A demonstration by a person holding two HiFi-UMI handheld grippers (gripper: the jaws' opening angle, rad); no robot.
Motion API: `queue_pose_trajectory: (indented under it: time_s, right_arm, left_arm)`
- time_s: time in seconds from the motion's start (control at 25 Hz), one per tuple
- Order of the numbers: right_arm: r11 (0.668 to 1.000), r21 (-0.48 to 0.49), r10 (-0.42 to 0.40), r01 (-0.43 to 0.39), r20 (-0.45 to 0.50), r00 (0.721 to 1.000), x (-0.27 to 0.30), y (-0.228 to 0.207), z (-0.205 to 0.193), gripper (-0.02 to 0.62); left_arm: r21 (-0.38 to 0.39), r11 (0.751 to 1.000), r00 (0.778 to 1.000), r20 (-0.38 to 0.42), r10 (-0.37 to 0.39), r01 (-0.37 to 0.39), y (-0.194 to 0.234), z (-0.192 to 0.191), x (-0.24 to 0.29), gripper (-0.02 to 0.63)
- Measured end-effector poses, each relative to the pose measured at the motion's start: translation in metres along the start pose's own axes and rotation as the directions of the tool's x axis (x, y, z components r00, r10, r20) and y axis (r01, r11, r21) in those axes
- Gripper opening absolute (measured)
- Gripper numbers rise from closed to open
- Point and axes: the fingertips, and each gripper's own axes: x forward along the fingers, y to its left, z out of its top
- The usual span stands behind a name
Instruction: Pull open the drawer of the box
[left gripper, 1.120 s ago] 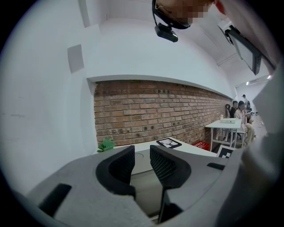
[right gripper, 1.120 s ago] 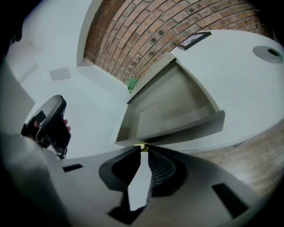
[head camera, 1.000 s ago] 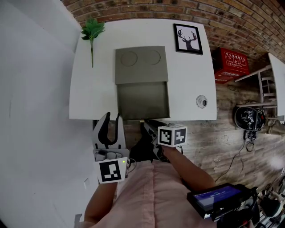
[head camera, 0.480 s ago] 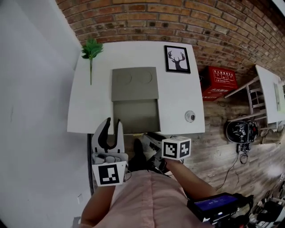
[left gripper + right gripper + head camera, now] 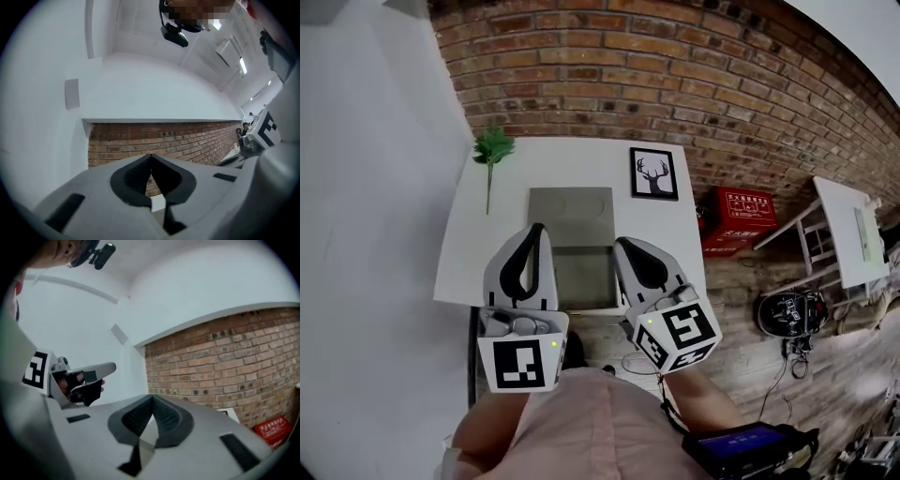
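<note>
Near the middle of a white rectangular surface [image 5: 469,262], against a red brick wall [image 5: 694,75]: a flat grey rectangular box [image 5: 572,214] with two faint circles on its lid. Out of the box's near side, toward the person: its grey drawer [image 5: 583,274], pulled open, with the front close to the surface's near edge. Left of the box, a small green leafy sprig [image 5: 492,150] on a thin stem. Right of the box, at the back of the surface, a black-framed picture of a deer head [image 5: 654,173]. Past the surface's right end, by the wall, a red crate with white print [image 5: 739,220] on the wooden plank floor [image 5: 750,309].

Held up side by side in front of the head camera, above a pink garment [image 5: 609,422]: the left hand-held gripper [image 5: 540,229] and the right hand-held gripper [image 5: 622,244], each white with dark pads and a square-marker cube at the rear. In the head view, overlapping the drawer's left and right sides, yet clear of box and drawer.

On the left hand-held gripper: jaws just closed, pressed together tip to tip, nothing pinched, with only brick and white wall ahead. On the right hand-held gripper: likewise just closed, pads meeting at the tips, empty, aimed at the brick wall, with the red crate low at the right of its view.
</note>
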Motion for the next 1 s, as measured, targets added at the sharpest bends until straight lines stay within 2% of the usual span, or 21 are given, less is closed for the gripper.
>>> queue_pose_trajectory:
  time_s: [0.24, 0.44, 1.0]
  right_arm:
    - [0.992, -0.110, -0.050, 0.056, 0.050, 0.997, -0.013, -0.006, 0.017, 0.005]
    - [0.989, -0.125, -0.065, 0.073, 0.065, 0.996, -0.018, -0.009, 0.015, 0.003]
    - [0.988, -0.126, -0.079, 0.087, 0.074, 0.994, -0.022, -0.009, 0.013, 0.003]
  left_arm:
    - [0.002, 1.000, 0.999, 0.030, 0.014, -0.014, -0.001, 0.007, 0.004, 0.008]
    - [0.011, 1.000, 0.998, 0.054, 0.012, -0.013, -0.002, 0.010, 0.003, 0.008]
    - [0.013, 1.000, 0.999, 0.042, -0.014, 0.013, -0.011, 0.005, 0.003, 0.008]
